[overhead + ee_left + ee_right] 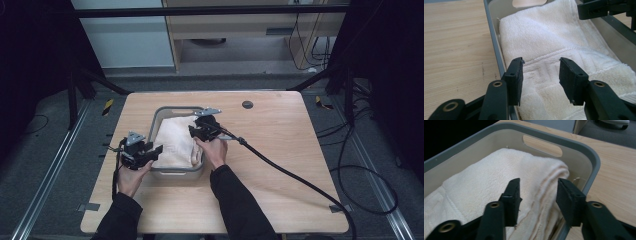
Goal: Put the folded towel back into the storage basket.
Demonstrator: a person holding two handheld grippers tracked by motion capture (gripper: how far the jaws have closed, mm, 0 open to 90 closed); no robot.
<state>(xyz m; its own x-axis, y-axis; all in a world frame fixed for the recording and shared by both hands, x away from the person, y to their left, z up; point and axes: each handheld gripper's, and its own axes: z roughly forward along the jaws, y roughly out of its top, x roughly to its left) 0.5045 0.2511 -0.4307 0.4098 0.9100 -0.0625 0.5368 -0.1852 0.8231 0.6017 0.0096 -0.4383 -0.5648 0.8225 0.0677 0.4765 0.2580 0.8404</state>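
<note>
Grey bin (177,172), mid-table, holds one folded white towel (175,142), ribbed border band showing. My left gripper (540,75) hovers at the bin's left rim, jaws parted above the towel. My right gripper (537,200), released, straddles the towel's folded edge at the right wall.

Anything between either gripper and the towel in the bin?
Nothing visible. The white towel lies folded in the grey bin. The left gripper is open just over its near-left part, beside the bin wall; the right gripper is open around the towel's folded right edge. Only the bin walls are close by.
</note>
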